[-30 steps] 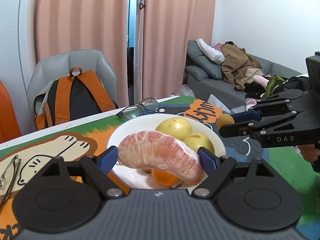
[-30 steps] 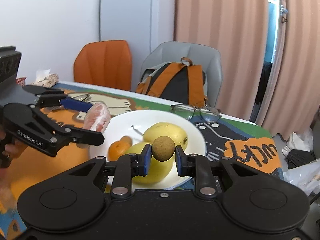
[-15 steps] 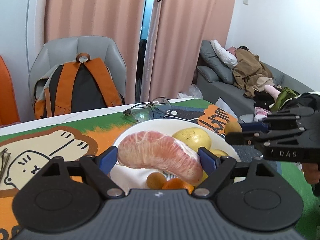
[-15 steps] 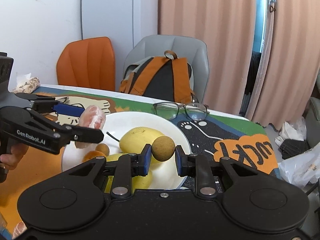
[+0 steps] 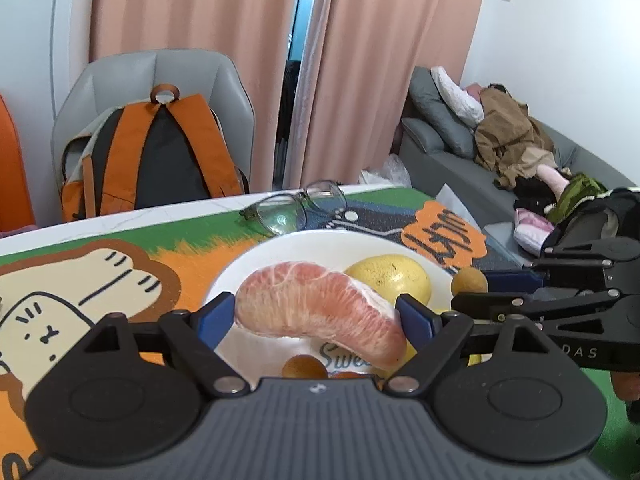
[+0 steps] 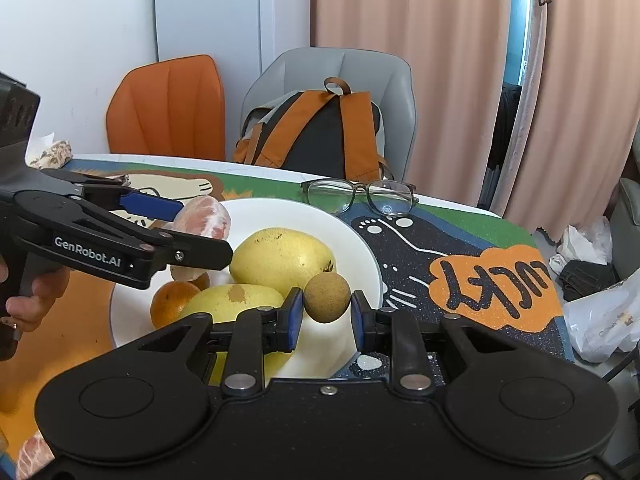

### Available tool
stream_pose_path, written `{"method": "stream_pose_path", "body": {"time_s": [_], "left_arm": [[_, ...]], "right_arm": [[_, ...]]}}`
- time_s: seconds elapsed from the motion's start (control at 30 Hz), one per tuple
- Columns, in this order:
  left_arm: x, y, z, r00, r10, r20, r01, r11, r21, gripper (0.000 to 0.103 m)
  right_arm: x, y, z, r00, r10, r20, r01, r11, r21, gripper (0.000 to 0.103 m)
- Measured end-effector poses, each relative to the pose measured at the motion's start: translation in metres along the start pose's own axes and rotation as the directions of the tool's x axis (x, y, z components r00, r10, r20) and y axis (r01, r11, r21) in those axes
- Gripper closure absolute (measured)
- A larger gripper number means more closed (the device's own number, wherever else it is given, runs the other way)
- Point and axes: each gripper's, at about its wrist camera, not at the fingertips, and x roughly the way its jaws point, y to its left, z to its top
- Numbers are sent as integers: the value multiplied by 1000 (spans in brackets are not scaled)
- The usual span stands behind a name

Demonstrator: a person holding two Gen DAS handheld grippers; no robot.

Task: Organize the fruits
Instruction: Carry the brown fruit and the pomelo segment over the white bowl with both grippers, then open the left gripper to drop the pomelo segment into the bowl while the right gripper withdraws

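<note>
My left gripper (image 5: pixel 316 316) is shut on a pink peeled pomelo segment (image 5: pixel 320 312) and holds it above the white plate (image 5: pixel 304 248). My right gripper (image 6: pixel 326 316) is shut on a small round brown fruit (image 6: pixel 327 297) over the plate's right rim (image 6: pixel 360 240). The plate holds two yellow mangoes (image 6: pixel 280 258), an orange (image 6: pixel 172 308) and a small brown fruit (image 5: pixel 304 367). In the right wrist view the left gripper (image 6: pixel 192 228) with the segment (image 6: pixel 206 222) is at the left. In the left wrist view the right gripper (image 5: pixel 472 292) is at the right.
Glasses (image 6: pixel 358 196) lie on the patterned mat (image 6: pixel 480 276) behind the plate. Another pomelo piece (image 6: pixel 32 452) lies at the near left. A grey chair with an orange backpack (image 6: pixel 316 132) and an orange chair (image 6: pixel 168 112) stand behind the table. Plastic bags (image 6: pixel 600 320) lie to the right.
Both grippers have moved closer together over the plate while keeping their fruits. A small brown fruit on the plate has come into the left wrist view.
</note>
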Motion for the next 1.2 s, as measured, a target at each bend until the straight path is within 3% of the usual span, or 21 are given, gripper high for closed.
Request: {"method": "stream_pose_path", "body": {"time_s": [0.27, 0.37, 0.5, 0.73, 1.0, 1.1, 1.2], "left_arm": [[5, 0, 1, 1000, 21, 2, -21, 1000, -12, 17], [6, -2, 3, 999, 30, 13, -30, 1000, -5, 17], [12, -4, 3, 999, 48, -4, -48, 999, 7, 16], [13, -3, 2, 999, 37, -13, -37, 999, -4, 15], [4, -4, 1, 999, 43, 14, -43, 999, 4, 11], [-4, -8, -1, 999, 31, 15, -32, 999, 26, 11], [-17, -13, -7, 1000, -5, 21, 4, 998, 69, 10]], "right_arm": [[-7, 2, -1, 1000, 6, 19, -6, 1000, -11, 71], [-16, 3, -1, 999, 26, 35, -26, 1000, -12, 57], [-30, 10, -4, 997, 51, 61, -49, 998, -35, 53], [-48, 23, -11, 993, 92, 74, -86, 993, -79, 38], [-57, 31, -18, 988, 132, 80, -125, 989, -84, 30], [-60, 36, -23, 986, 147, 79, -139, 986, -93, 28], [-64, 39, -28, 984, 161, 77, -152, 983, -107, 19]]}}
